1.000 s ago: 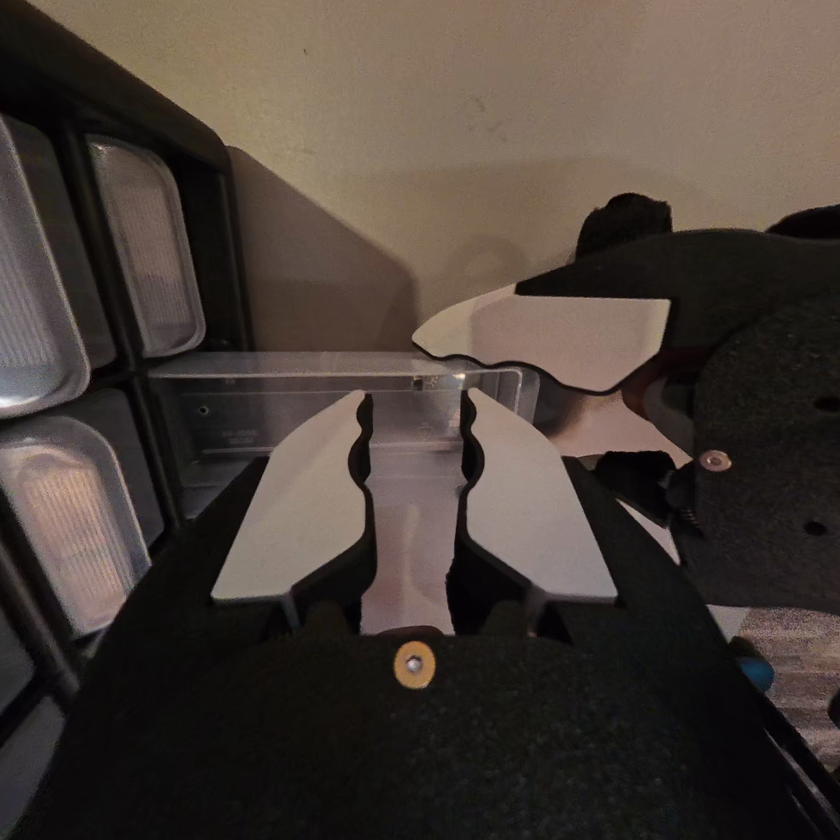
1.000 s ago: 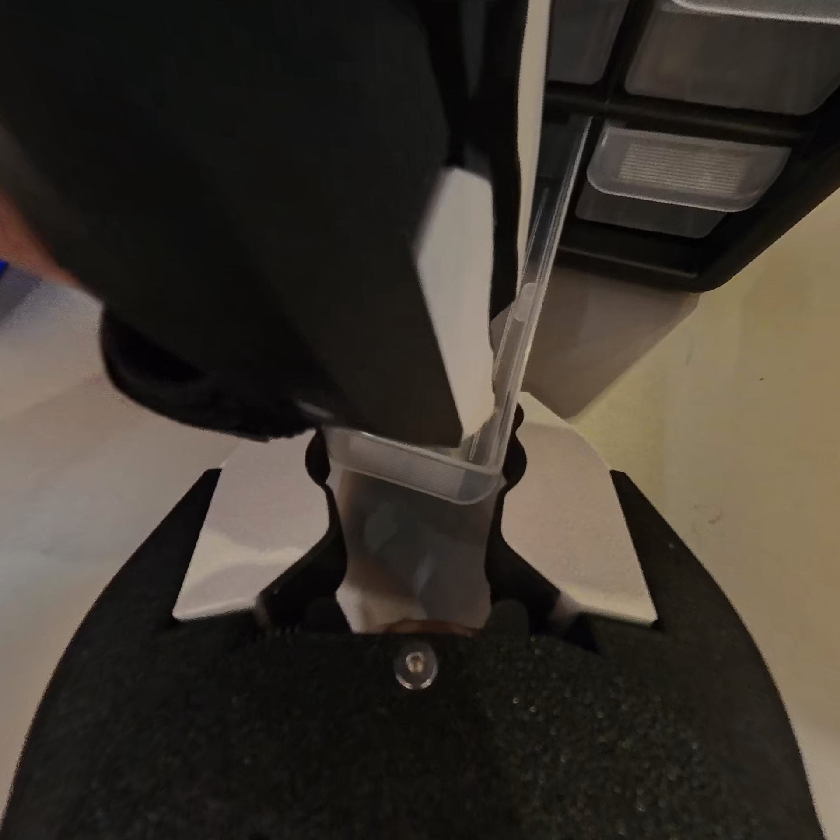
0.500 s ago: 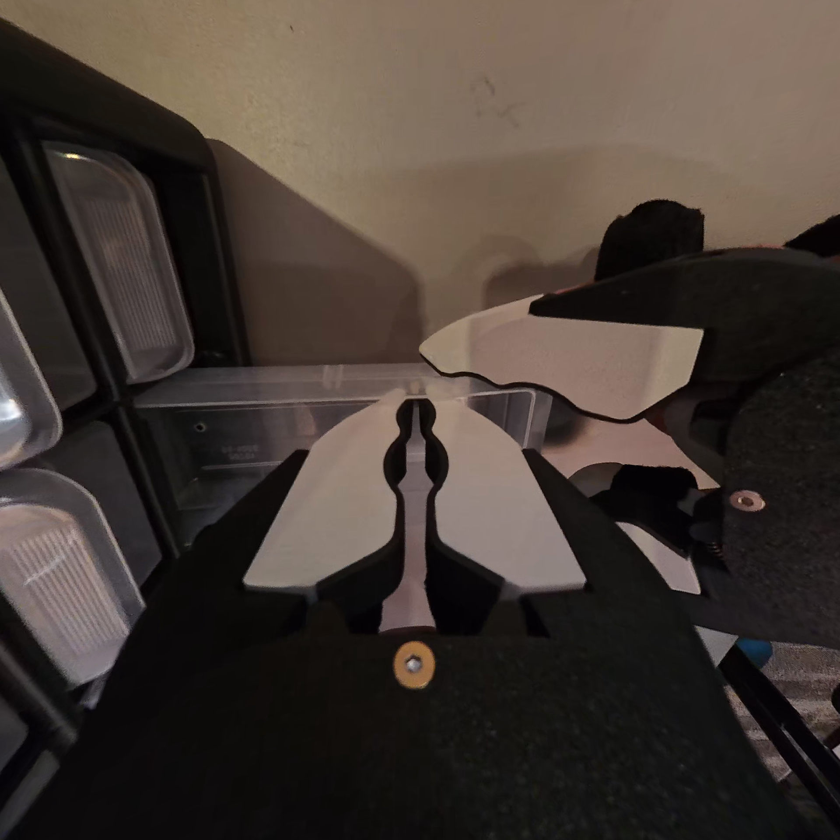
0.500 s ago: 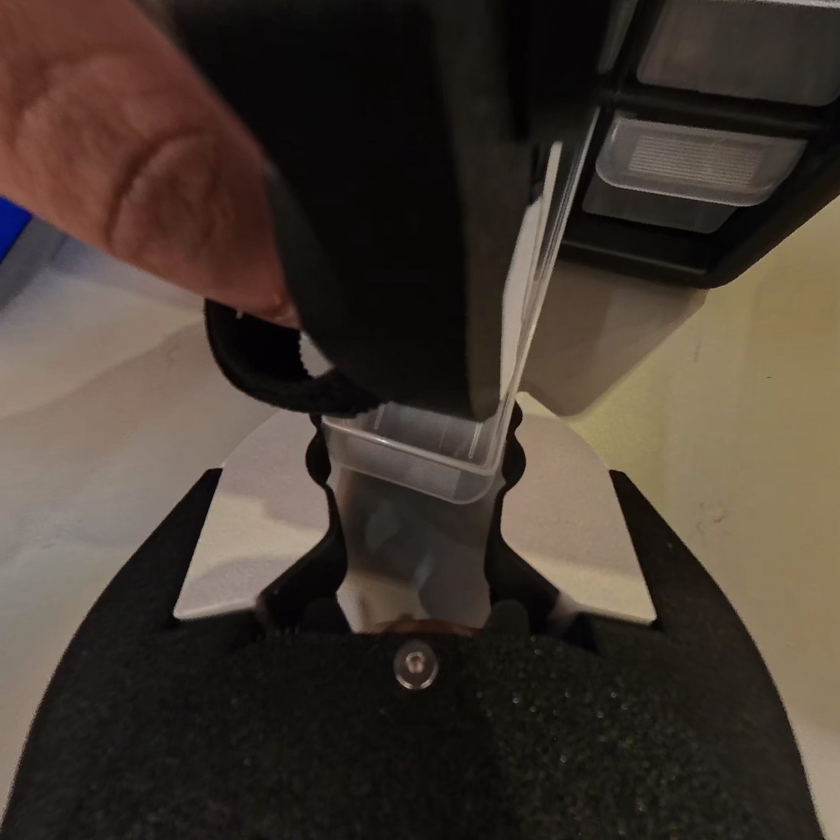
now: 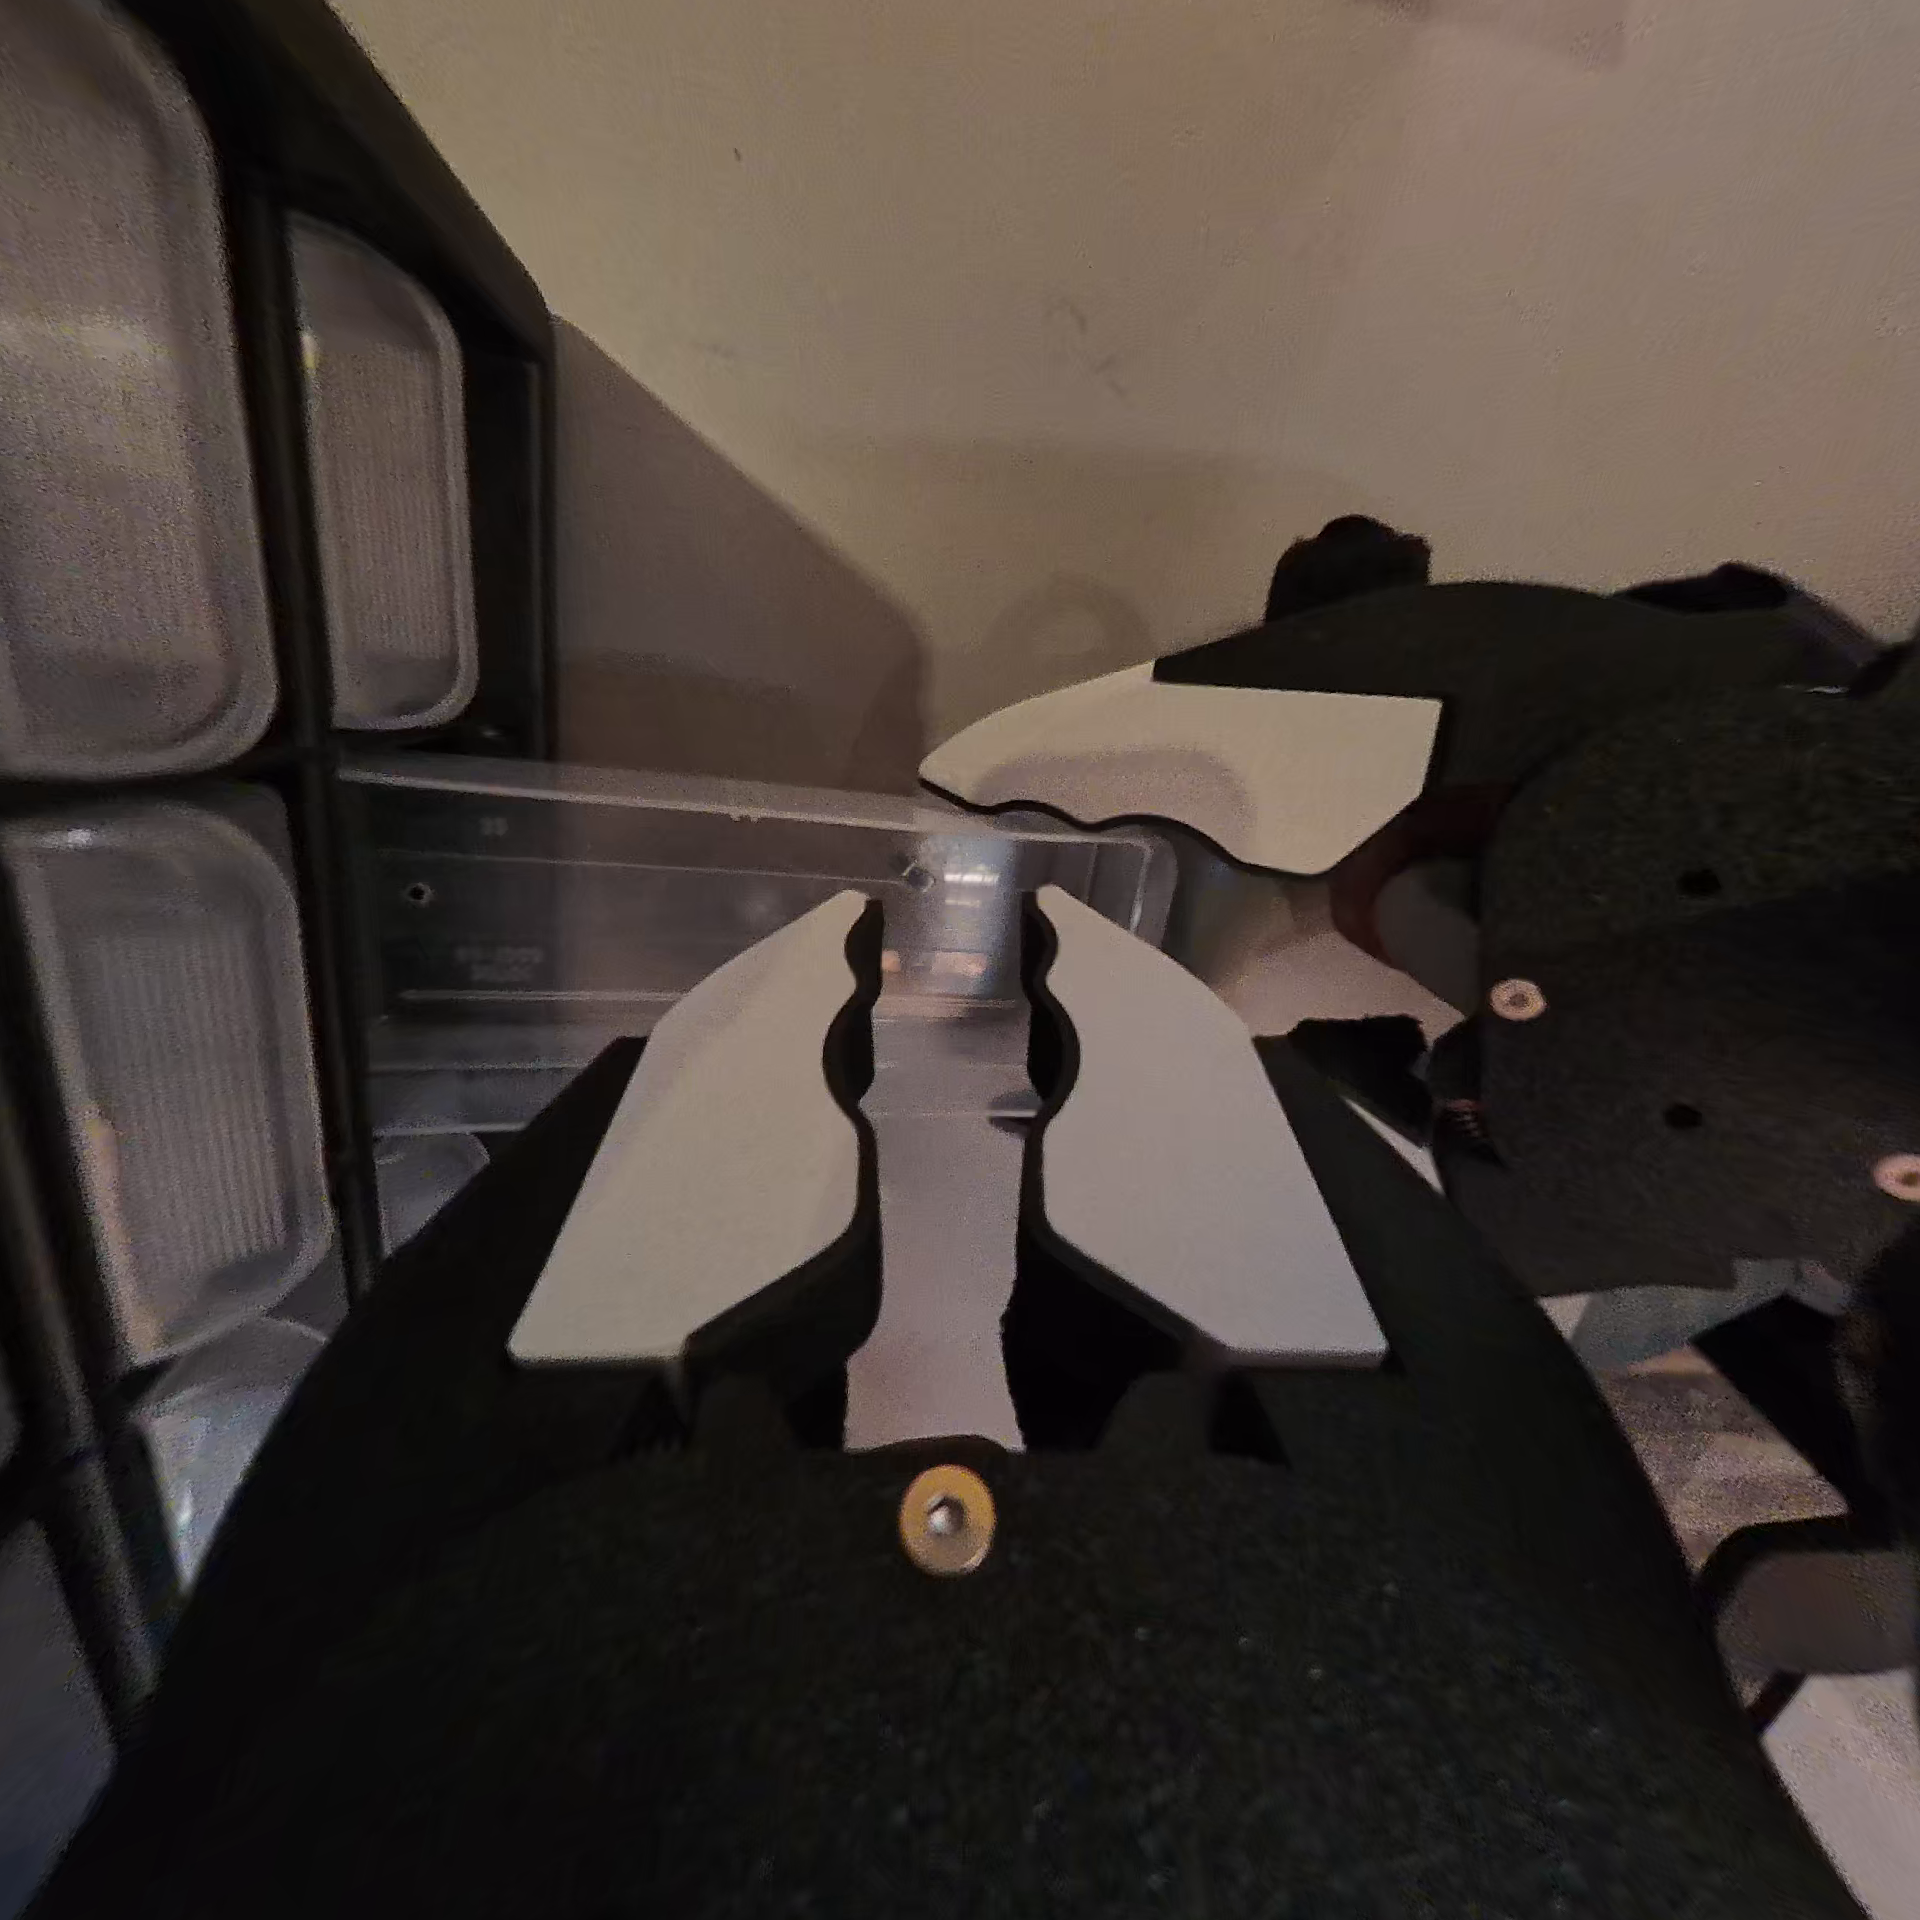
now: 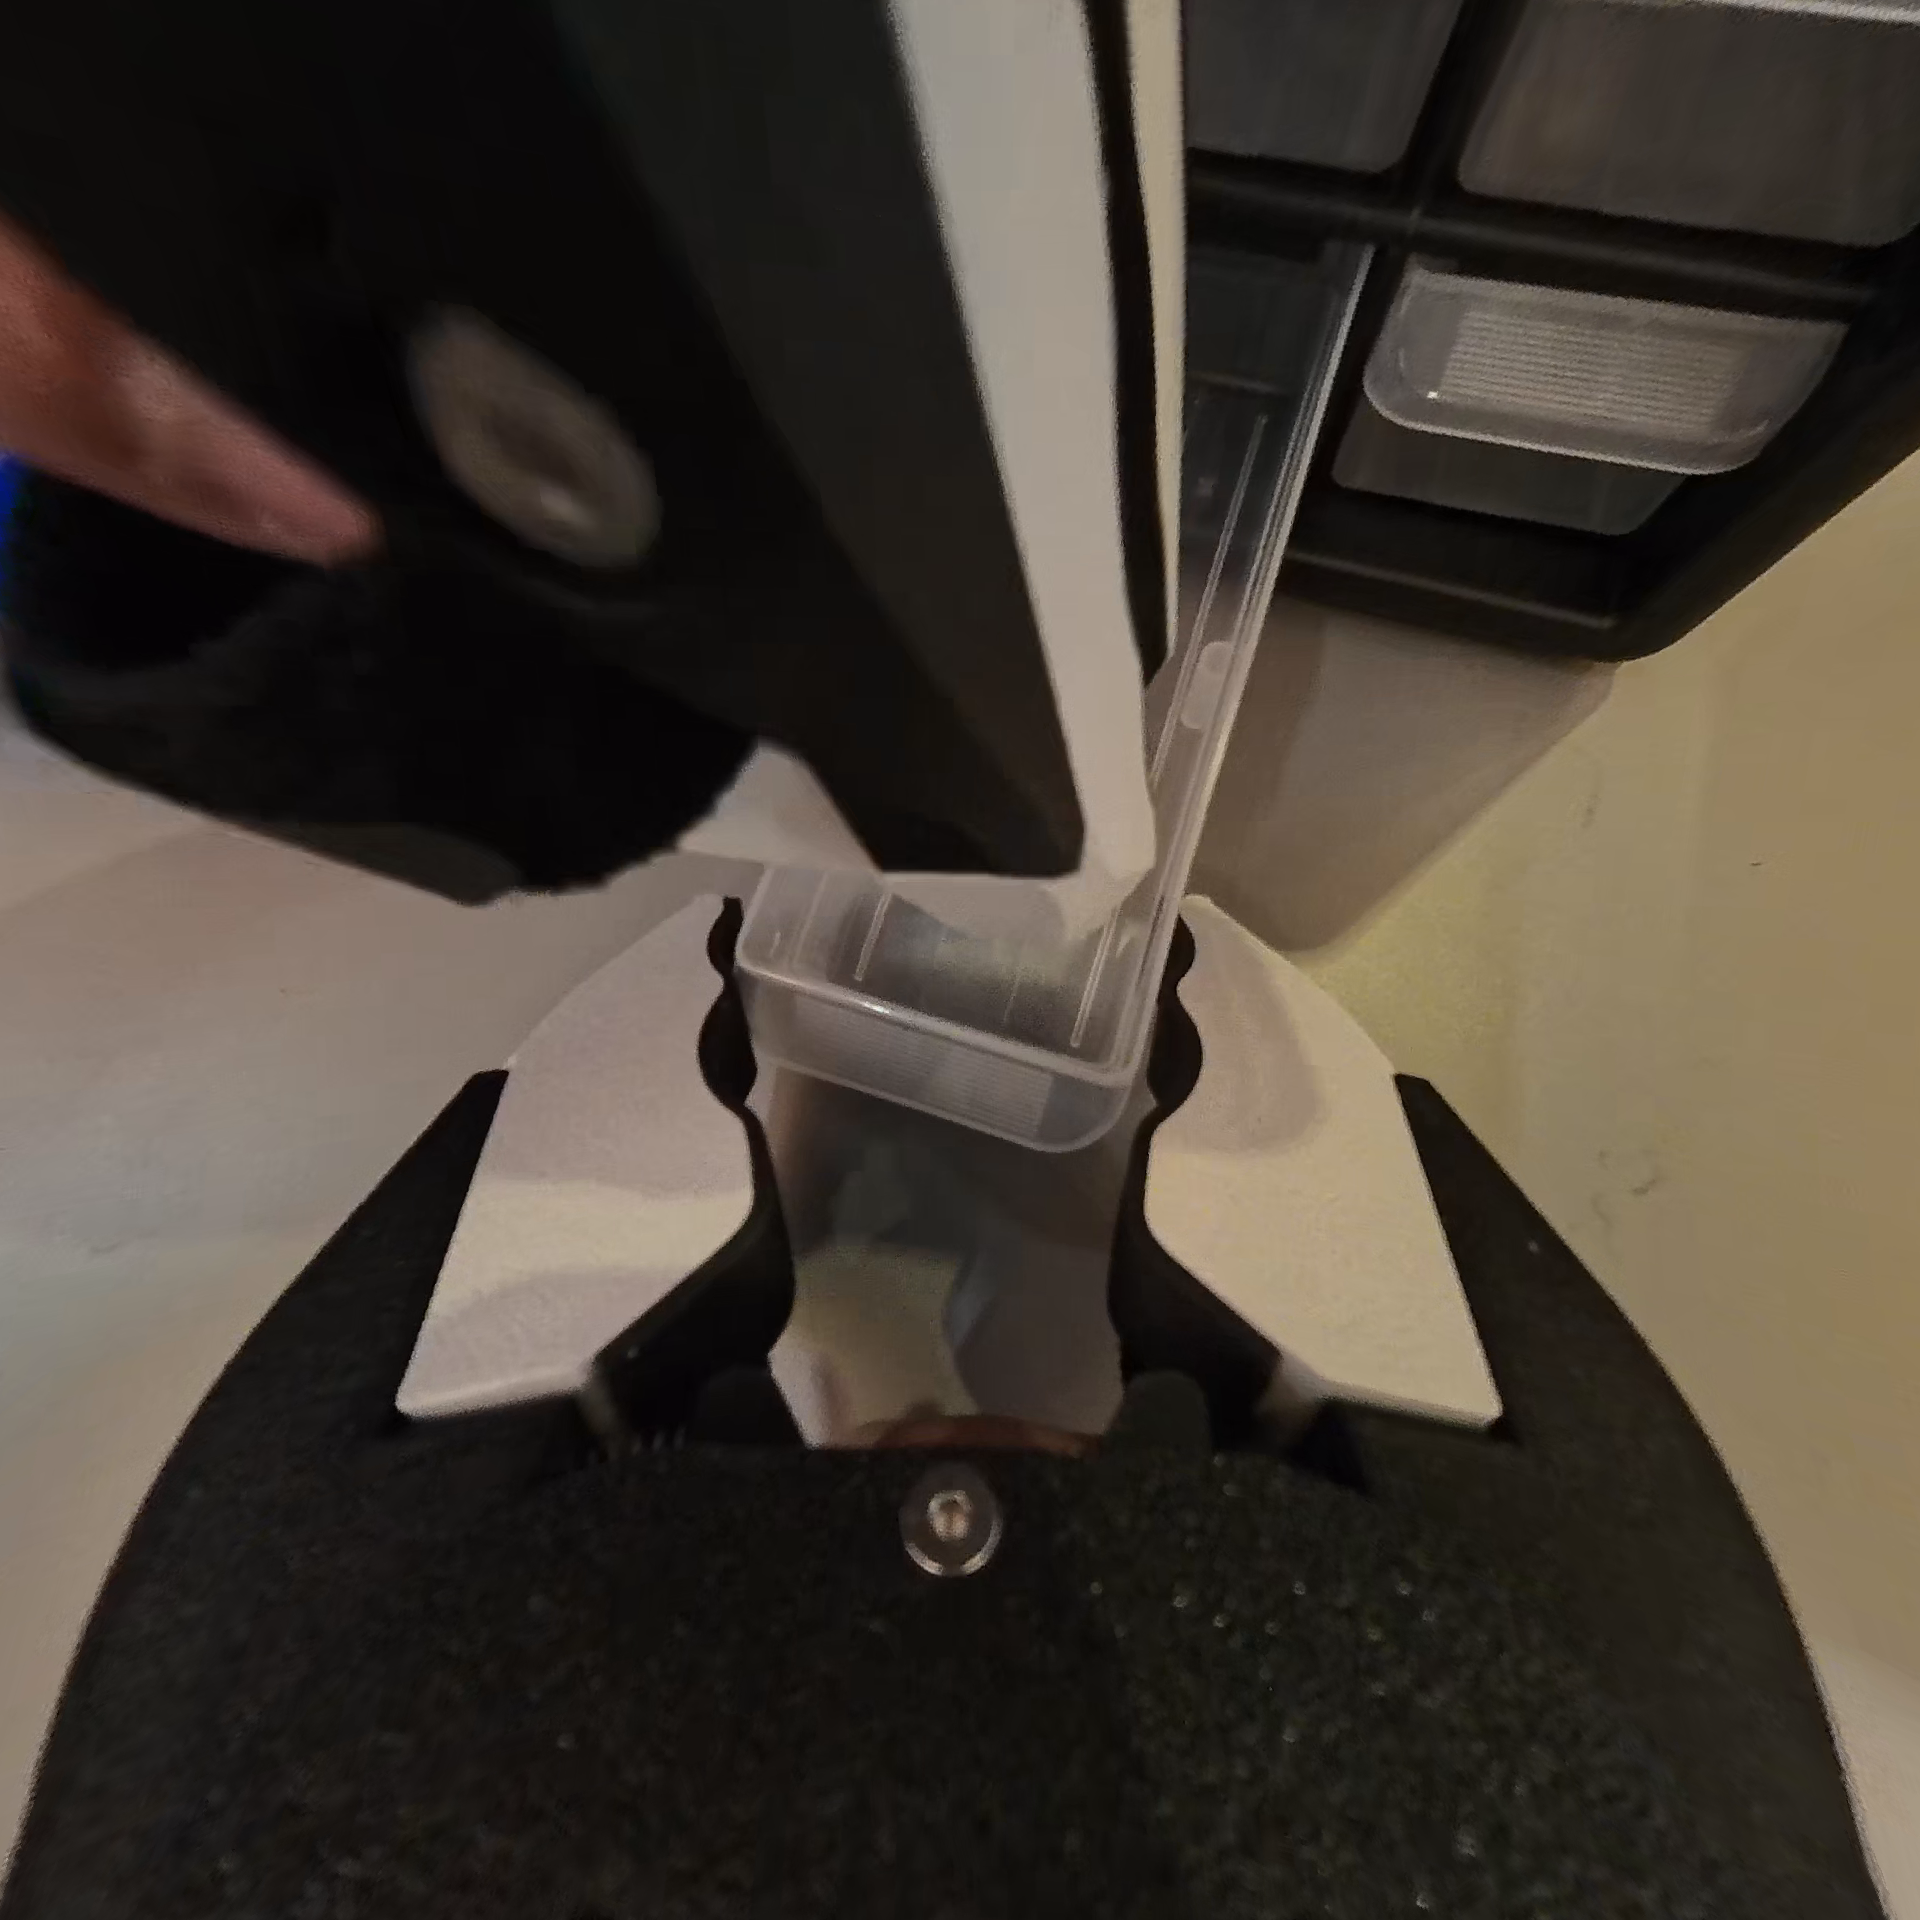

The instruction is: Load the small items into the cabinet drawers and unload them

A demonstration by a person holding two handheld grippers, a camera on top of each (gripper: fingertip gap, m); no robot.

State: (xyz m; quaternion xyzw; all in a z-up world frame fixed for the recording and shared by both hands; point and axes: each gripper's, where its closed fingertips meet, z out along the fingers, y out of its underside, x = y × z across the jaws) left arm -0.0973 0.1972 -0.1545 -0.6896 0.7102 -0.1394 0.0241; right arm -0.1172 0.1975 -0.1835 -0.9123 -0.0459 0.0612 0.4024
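A clear plastic drawer (image 5: pixel 665 904) is pulled far out of the black cabinet (image 5: pixel 296 540). My right gripper (image 6: pixel 956 935) is shut on the drawer's front end (image 6: pixel 935 1070), one finger on each side. Its upper finger (image 5: pixel 1195 758) shows in the left wrist view. My left gripper (image 5: pixel 951 914) reaches down to the drawer's front part with its jaws apart. One of its fingers (image 6: pixel 1039 468) shows in the right wrist view. A small grey item (image 5: pixel 951 920) sits in the drawer between the left fingertips; I cannot tell if they touch it. It also shows dimly from the right (image 6: pixel 935 956).
Closed frosted drawers (image 5: pixel 125 436) fill the cabinet front, also in the right wrist view (image 6: pixel 1590 374). A cream wall (image 5: pixel 1143 312) stands close behind. A person's finger (image 6: pixel 156 447) rests on the left gripper's body. A white tabletop (image 6: pixel 208 1039) lies below. Left and right tips are no more than a few centimetres apart. My left gripper's tips are some 9 centimeters from the black cabinet (image 5: pixel 296 540). It is also in sight in the right wrist view (image 6: pixel 1585 250).
My left gripper's jaws closed half a second ago and have opened again. A small grey item now shows in the drawer's front end. The right gripper keeps its hold on the drawer.
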